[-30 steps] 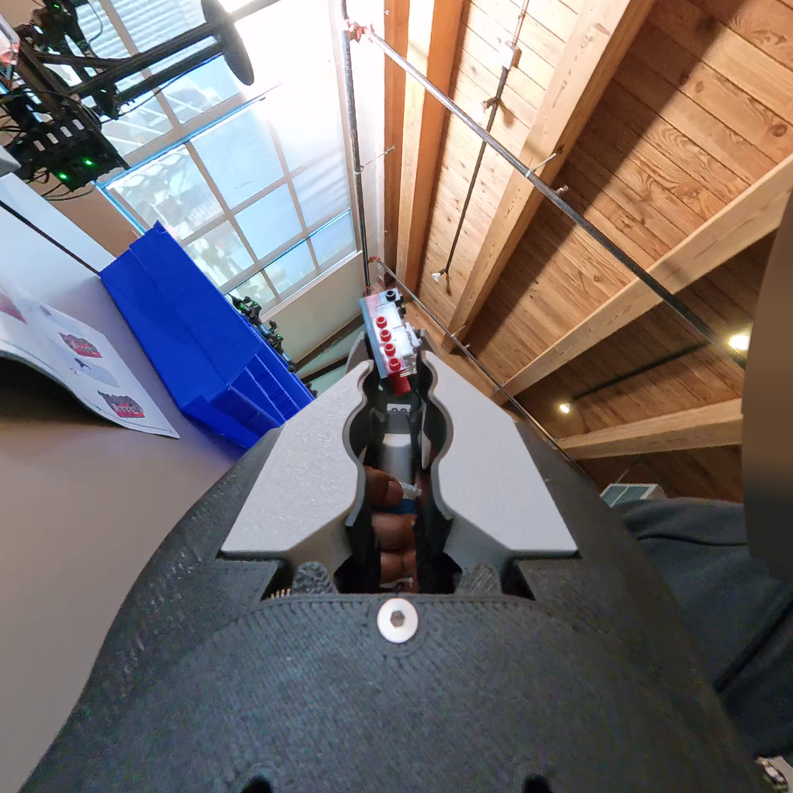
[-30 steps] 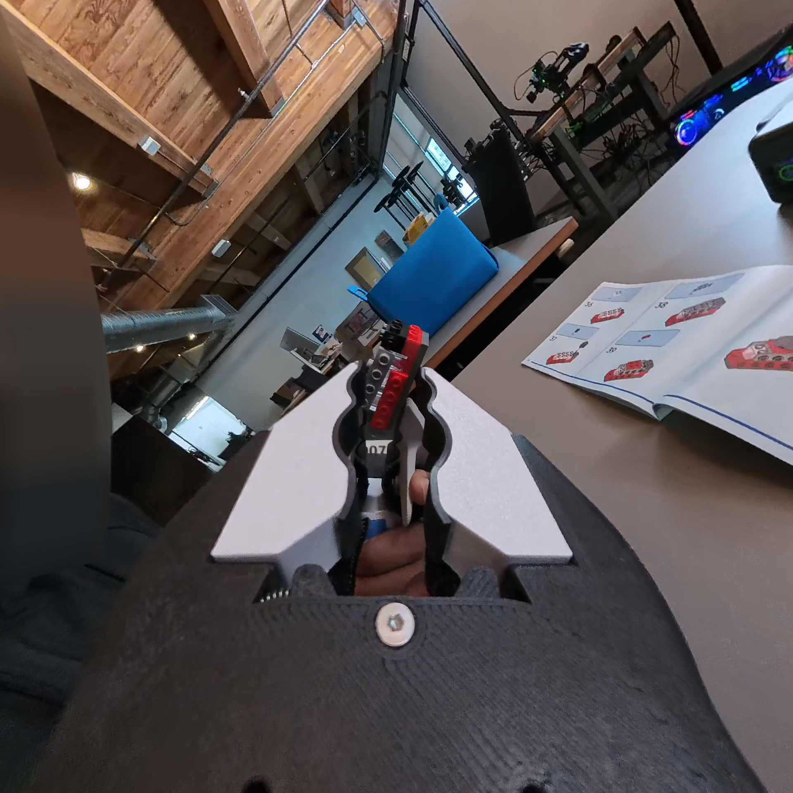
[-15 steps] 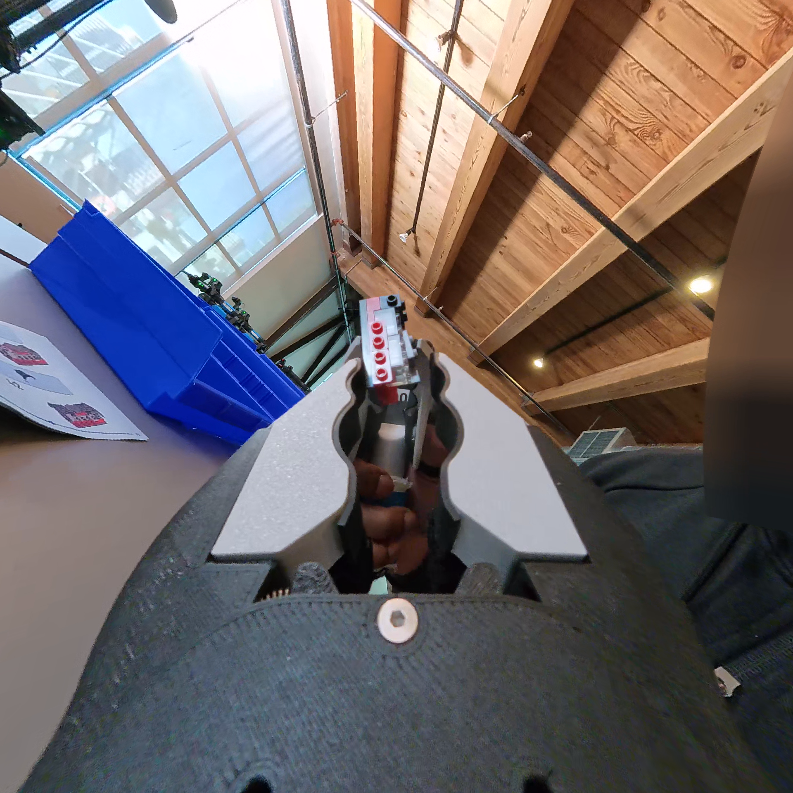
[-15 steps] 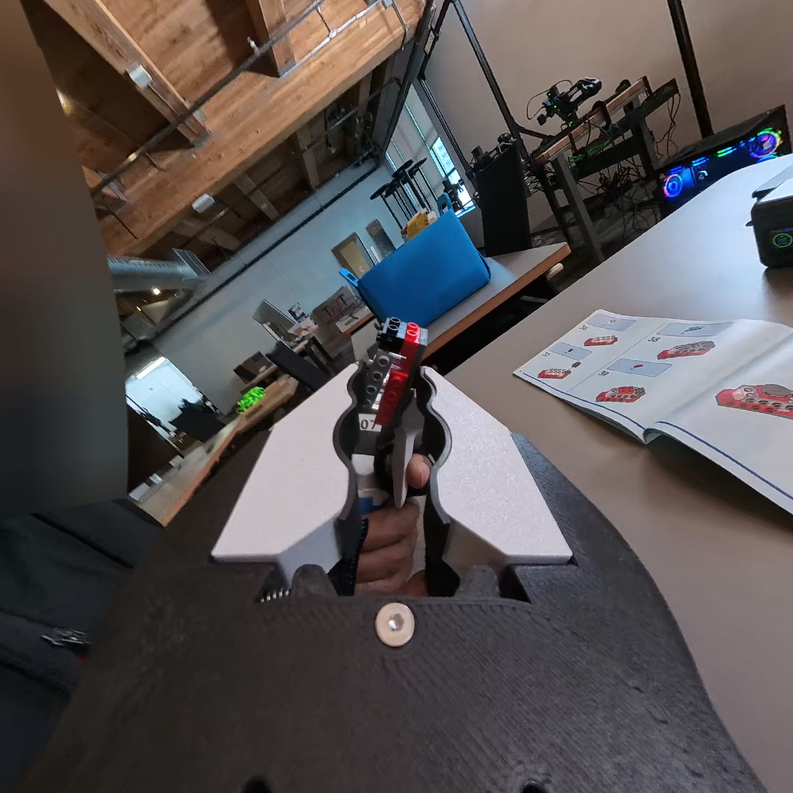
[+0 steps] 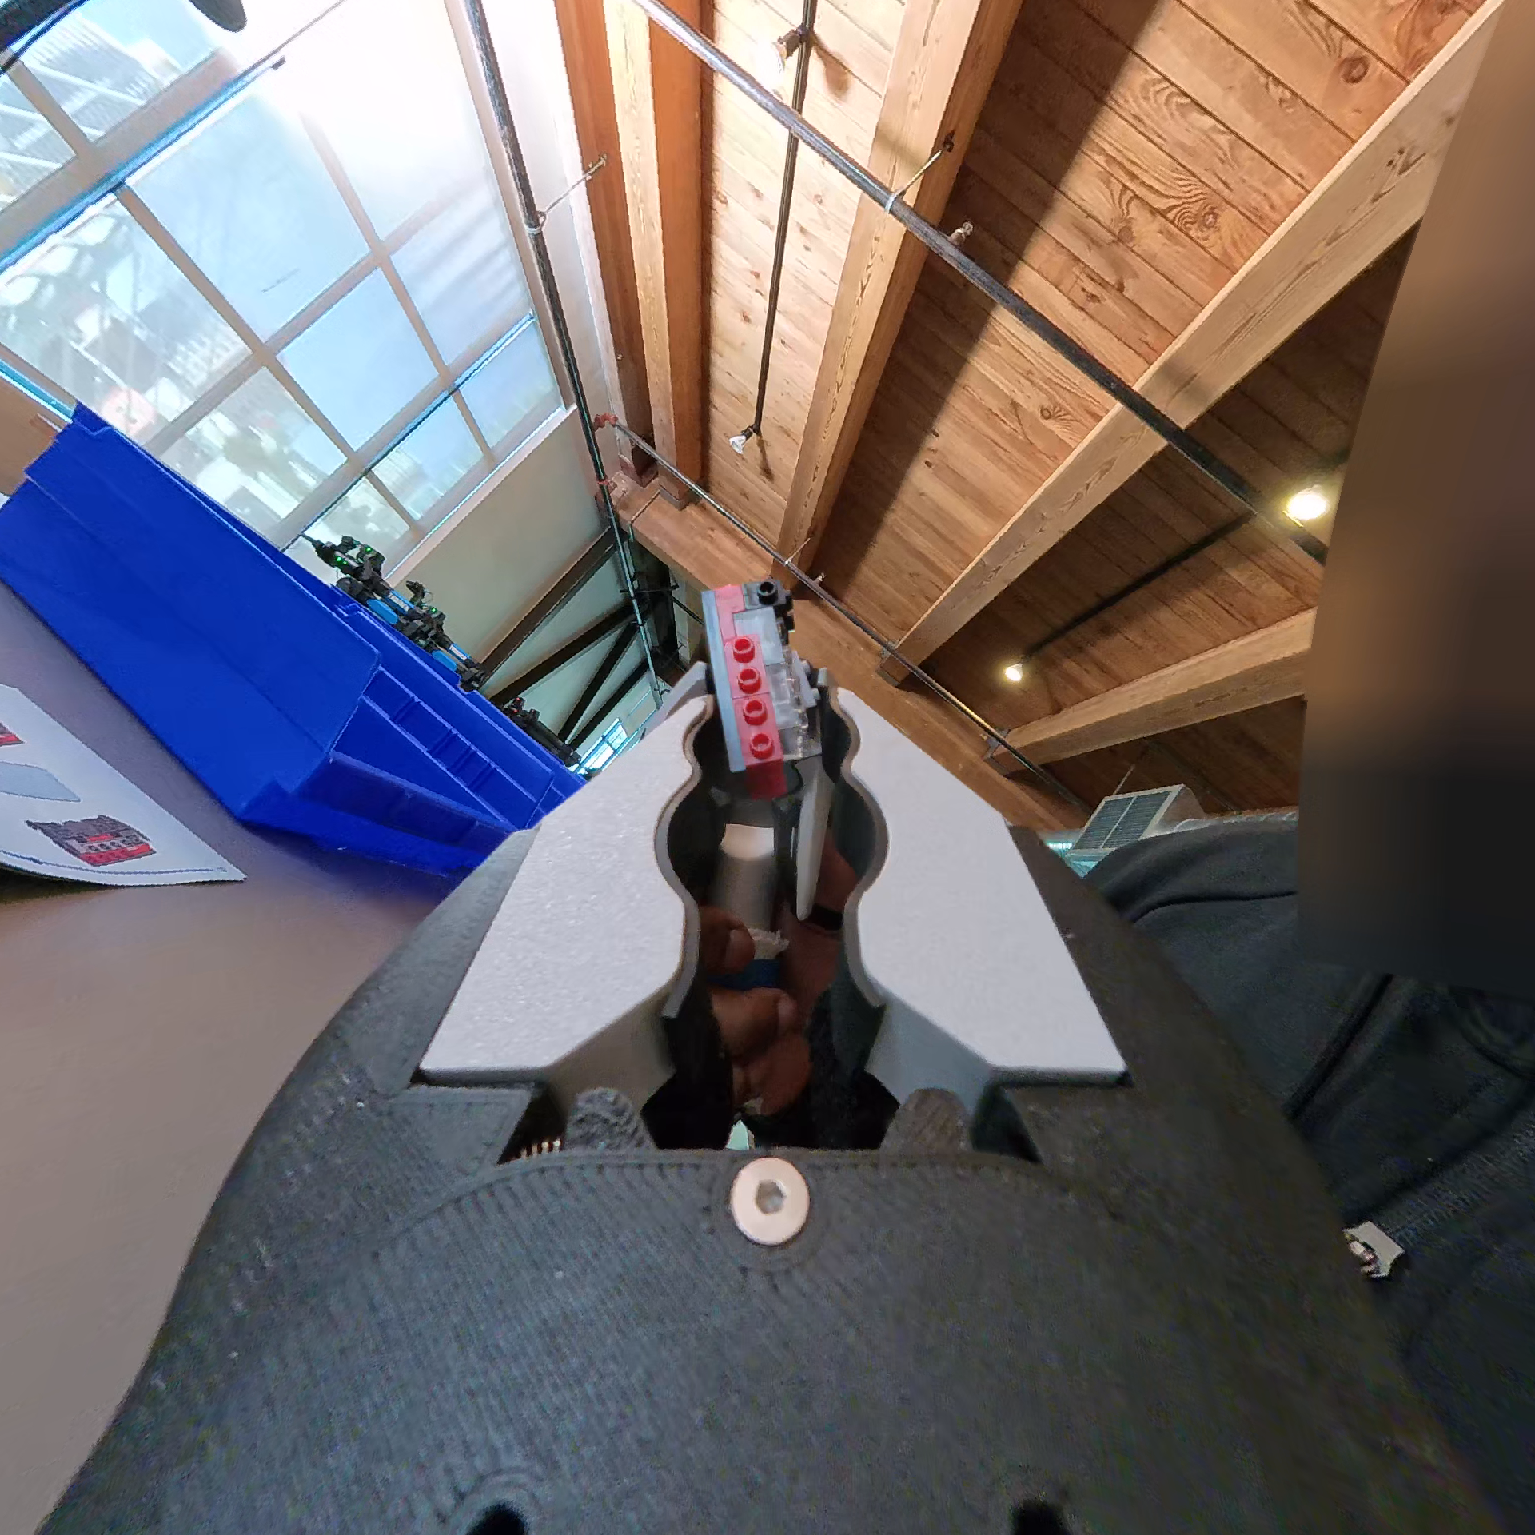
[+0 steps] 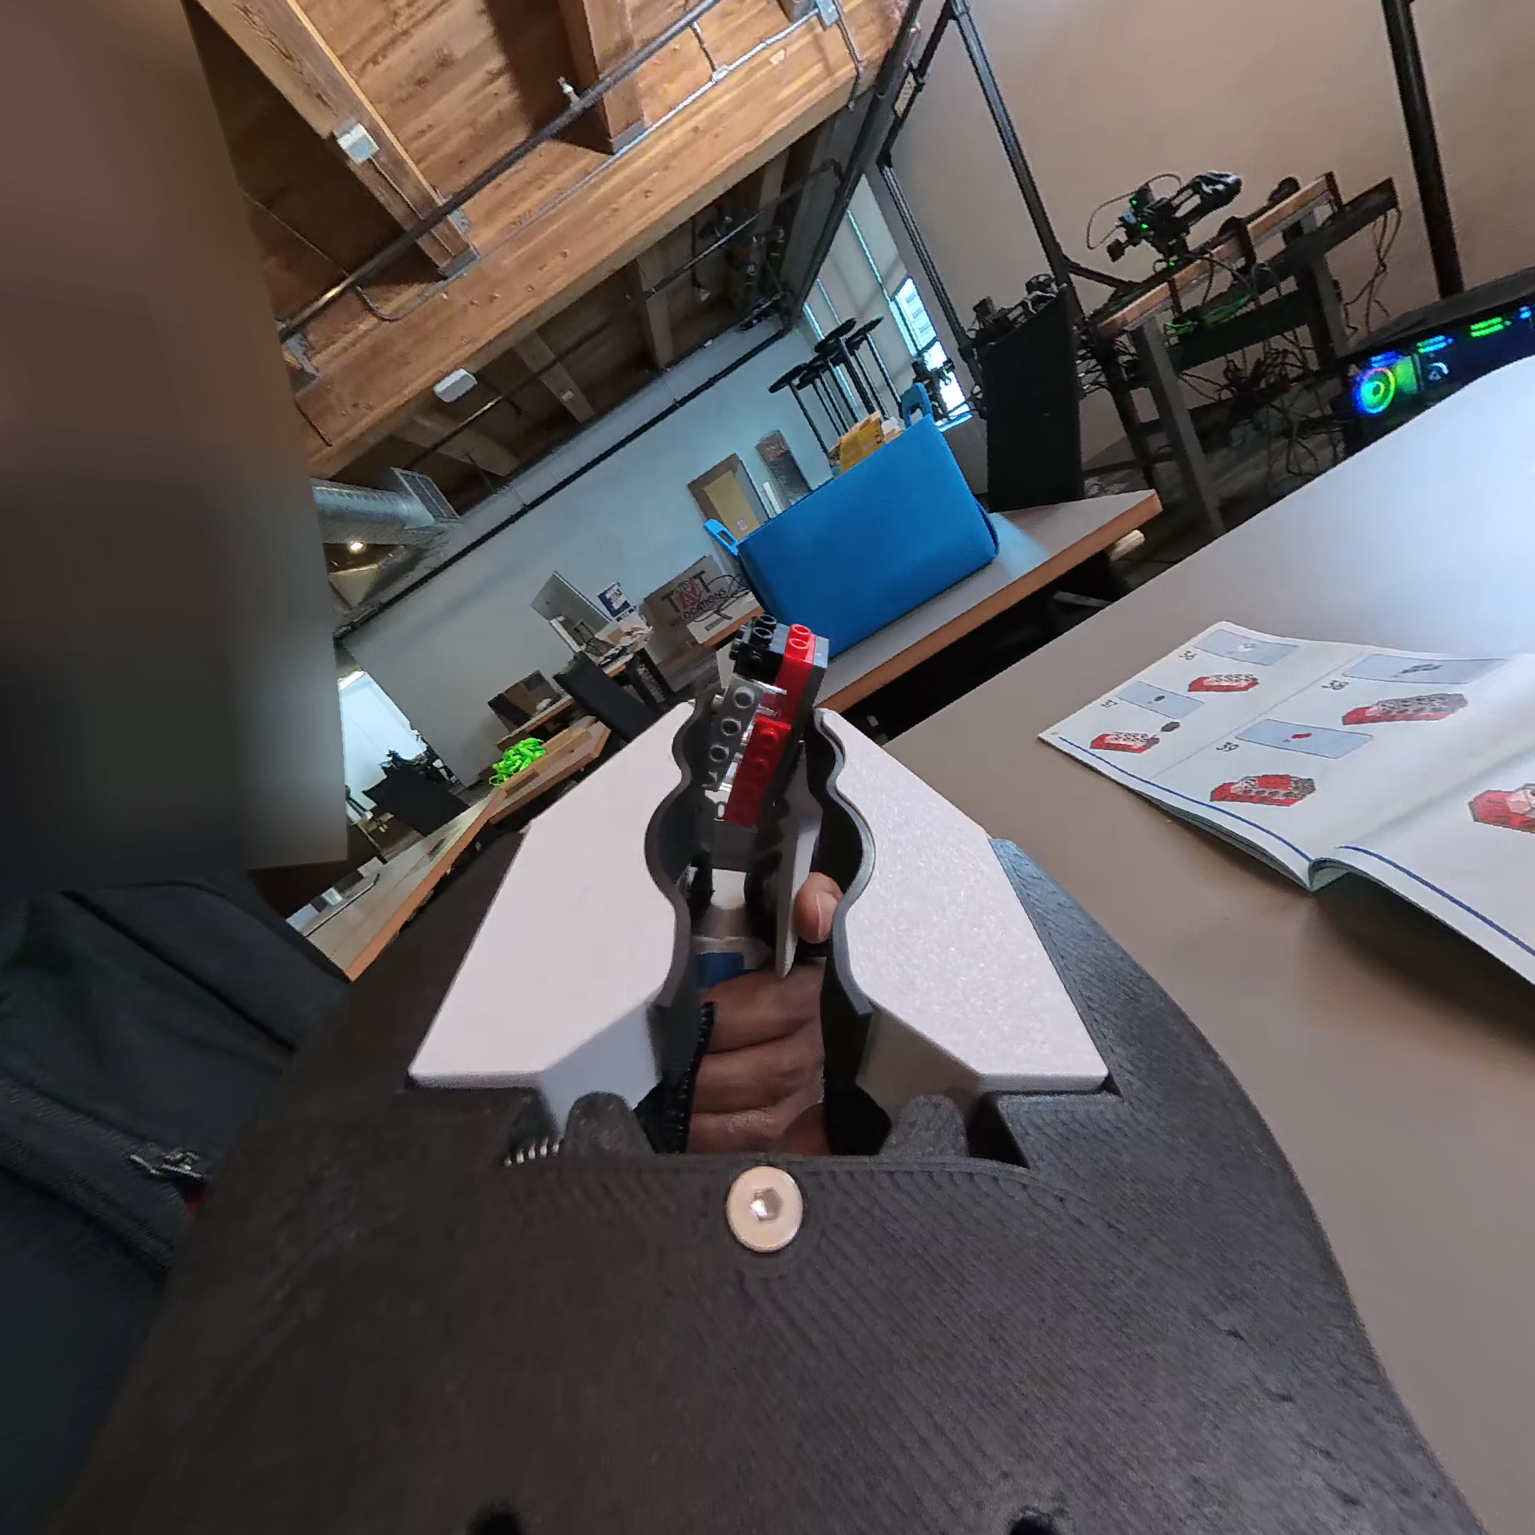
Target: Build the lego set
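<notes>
While I watch: one lego assembly (image 5: 760, 693) clenched between both grippers' fingers (image 5: 619, 818), left (image 5: 764, 714) and right (image 6: 752, 731); one booklet (image 6: 1329, 772), brown counter (image 6: 1246, 1038), timber ceiling.

A blue bin (image 5: 208, 664) sits on the brown table (image 5: 125, 1038) left of the fingers, an open booklet (image 6: 1329, 764) on the table to their right. Beyond the fingertips stands a blue tote (image 6: 864, 532), and wooden beams (image 5: 872, 291) run overhead.
</notes>
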Available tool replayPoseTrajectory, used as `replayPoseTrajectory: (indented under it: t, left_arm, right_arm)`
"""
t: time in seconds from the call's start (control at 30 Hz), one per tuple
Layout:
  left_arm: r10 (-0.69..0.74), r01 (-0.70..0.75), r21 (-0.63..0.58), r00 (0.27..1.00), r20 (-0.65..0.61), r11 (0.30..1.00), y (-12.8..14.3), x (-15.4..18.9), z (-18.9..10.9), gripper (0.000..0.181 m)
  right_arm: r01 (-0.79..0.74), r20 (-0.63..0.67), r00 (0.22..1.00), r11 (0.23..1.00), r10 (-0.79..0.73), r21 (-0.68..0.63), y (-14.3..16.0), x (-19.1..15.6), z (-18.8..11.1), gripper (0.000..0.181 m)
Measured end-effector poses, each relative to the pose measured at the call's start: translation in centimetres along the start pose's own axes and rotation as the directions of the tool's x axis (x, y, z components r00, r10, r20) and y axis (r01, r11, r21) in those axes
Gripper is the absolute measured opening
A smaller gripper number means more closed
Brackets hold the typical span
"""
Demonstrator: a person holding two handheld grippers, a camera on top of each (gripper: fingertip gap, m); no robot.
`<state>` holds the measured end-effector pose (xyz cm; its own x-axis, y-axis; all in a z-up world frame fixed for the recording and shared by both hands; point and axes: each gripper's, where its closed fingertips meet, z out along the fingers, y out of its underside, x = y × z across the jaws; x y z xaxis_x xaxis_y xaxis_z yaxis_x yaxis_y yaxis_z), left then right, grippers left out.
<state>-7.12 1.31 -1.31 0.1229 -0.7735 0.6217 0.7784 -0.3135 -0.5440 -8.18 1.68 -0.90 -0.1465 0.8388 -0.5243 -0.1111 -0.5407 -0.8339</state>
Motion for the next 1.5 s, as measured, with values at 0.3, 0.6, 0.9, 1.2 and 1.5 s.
replayPoseTrajectory:
  t: [0.3,0.6,0.9,1.2,1.5]
  left_arm:
    - [0.035,-0.035,0.003,0.999,-0.007,0.999,-0.1,0.4,0.0,0.021]
    - [0.086,-0.086,-0.003,0.996,-0.006,0.996,-0.1,0.6,0.0,0.021]
    - [0.092,-0.092,0.008,0.996,-0.021,0.996,-0.1,1.0,0.1,0.021]
    - [0.121,-0.121,-0.008,0.992,-0.029,0.993,0.3,1.3,0.2,0.021]
    - [0.104,-0.104,-0.009,0.994,-0.028,0.995,0.4,1.2,0.2,0.020]
  right_arm:
    - [0.008,0.024,1.000,1.000,-0.009,0.007,0.0,-0.5,0.0,0.021]
    - [0.007,0.024,1.000,1.000,-0.007,0.007,0.0,-0.7,0.1,0.021]
    - [-0.083,0.069,0.994,0.996,0.080,0.042,-0.6,-1.1,0.0,0.033]
    - [-0.035,0.069,0.997,0.999,0.034,0.022,-0.1,-1.5,0.1,0.020]
    - [-0.033,0.059,0.998,0.999,0.031,0.028,0.0,-1.4,0.0,0.020]
